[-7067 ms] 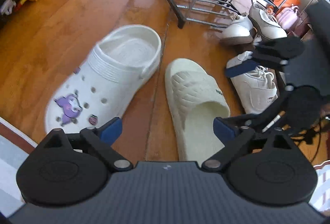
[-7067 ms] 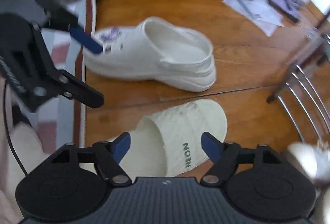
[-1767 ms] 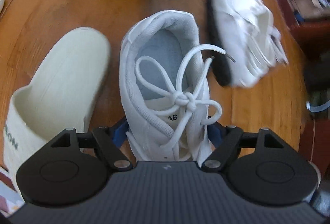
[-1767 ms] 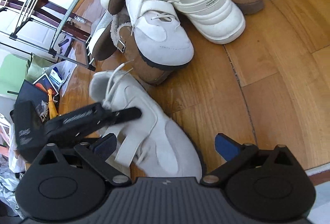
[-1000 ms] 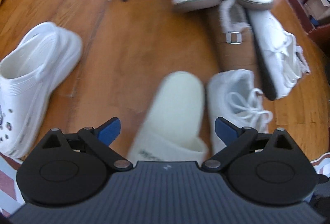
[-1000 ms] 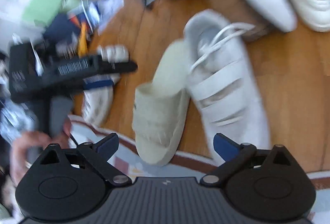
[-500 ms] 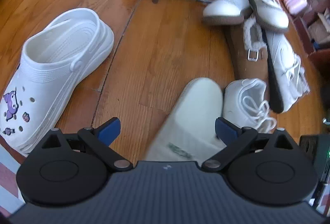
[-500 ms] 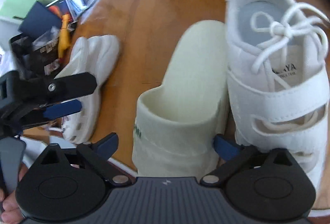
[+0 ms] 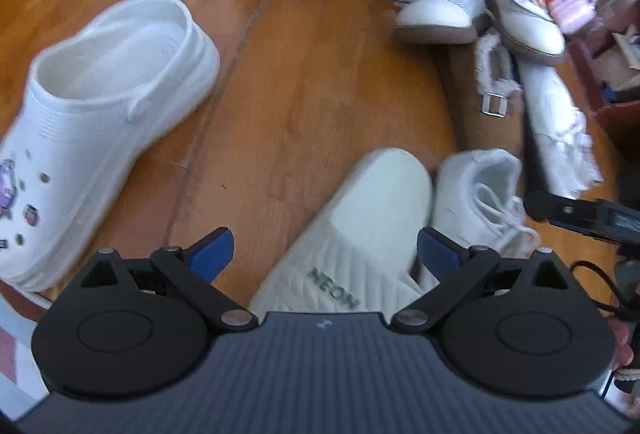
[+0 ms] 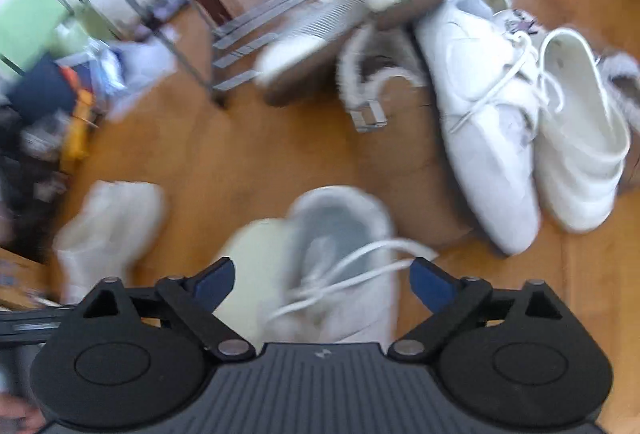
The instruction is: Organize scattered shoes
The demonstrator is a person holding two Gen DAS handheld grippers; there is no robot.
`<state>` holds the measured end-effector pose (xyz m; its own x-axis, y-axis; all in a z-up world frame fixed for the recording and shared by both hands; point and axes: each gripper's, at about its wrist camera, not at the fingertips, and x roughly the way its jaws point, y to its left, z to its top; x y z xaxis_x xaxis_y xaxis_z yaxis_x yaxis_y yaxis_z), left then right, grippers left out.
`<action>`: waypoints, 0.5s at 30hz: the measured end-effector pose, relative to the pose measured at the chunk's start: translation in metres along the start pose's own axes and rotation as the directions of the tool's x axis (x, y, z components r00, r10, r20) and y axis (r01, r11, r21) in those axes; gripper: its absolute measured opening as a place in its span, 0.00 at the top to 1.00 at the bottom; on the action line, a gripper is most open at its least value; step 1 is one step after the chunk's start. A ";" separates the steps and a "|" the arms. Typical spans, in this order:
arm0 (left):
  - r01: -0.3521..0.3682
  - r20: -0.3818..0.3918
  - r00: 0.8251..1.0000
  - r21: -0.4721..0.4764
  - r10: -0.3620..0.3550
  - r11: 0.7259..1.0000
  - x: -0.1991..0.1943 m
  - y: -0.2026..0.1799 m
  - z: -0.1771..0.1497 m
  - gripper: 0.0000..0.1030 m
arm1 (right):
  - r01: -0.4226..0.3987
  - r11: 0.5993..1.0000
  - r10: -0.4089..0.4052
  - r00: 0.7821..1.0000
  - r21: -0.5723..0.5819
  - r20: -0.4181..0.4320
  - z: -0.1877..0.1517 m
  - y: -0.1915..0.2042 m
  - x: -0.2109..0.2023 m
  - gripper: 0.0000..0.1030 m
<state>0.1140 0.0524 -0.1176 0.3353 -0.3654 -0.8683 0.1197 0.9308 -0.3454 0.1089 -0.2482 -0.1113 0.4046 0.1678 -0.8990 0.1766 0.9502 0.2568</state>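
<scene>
In the left wrist view my left gripper [image 9: 325, 250] is open over a cream slide [image 9: 360, 226] marked NEON, which lies between the fingers without touching the pads. A white laced sneaker [image 9: 480, 194] sits against the slide's right side, and a white clog [image 9: 108, 106] with charms lies to the left. My right gripper [image 10: 322, 282] hangs over the same white laced sneaker [image 10: 340, 266] and the cream slide's heel [image 10: 252, 266]. Its jaws are closing, but the pads press on nothing. The view is blurred.
A pile of shoes lies behind: a white lace-up [image 10: 480, 122], a second white clog [image 10: 580, 138], a brown fur-lined shoe [image 10: 384, 106] and white shoes against the metal shoe rack [image 10: 240, 14]. Clutter [image 10: 60, 106] lines the far left. A rug edge [image 9: 16, 318] is close by.
The right wrist view has swung up from the slide and sneaker toward the pile and the rack. The left gripper has crept closer to the slide. The right gripper now shows at the left view's right edge.
</scene>
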 end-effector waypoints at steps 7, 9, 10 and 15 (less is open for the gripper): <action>0.022 -0.014 1.000 0.055 -0.021 0.998 0.011 -0.010 -0.017 0.03 | 0.005 0.991 0.010 0.994 0.136 -0.112 -0.012 -0.030 0.063 0.60; 0.029 -0.026 0.999 0.040 -0.028 0.999 0.013 -0.006 -0.018 0.03 | -0.004 0.980 0.028 0.993 0.197 -0.117 -0.014 -0.040 0.056 0.65; 0.046 -0.029 0.999 0.022 -0.045 0.999 0.013 -0.002 -0.018 0.03 | -0.024 0.973 0.051 0.992 0.228 -0.111 -0.017 -0.047 0.046 0.65; 0.075 -0.015 0.997 -0.010 -0.076 0.997 0.011 0.009 -0.018 0.03 | -0.041 0.975 0.056 0.996 0.219 -0.064 -0.029 -0.057 -0.003 0.71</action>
<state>0.1015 0.0568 -0.1365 0.3114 -0.4349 -0.8449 0.1356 0.9004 -0.4134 0.0717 -0.2951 -0.1340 0.3559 0.2376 -0.9038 0.3518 0.8620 0.3651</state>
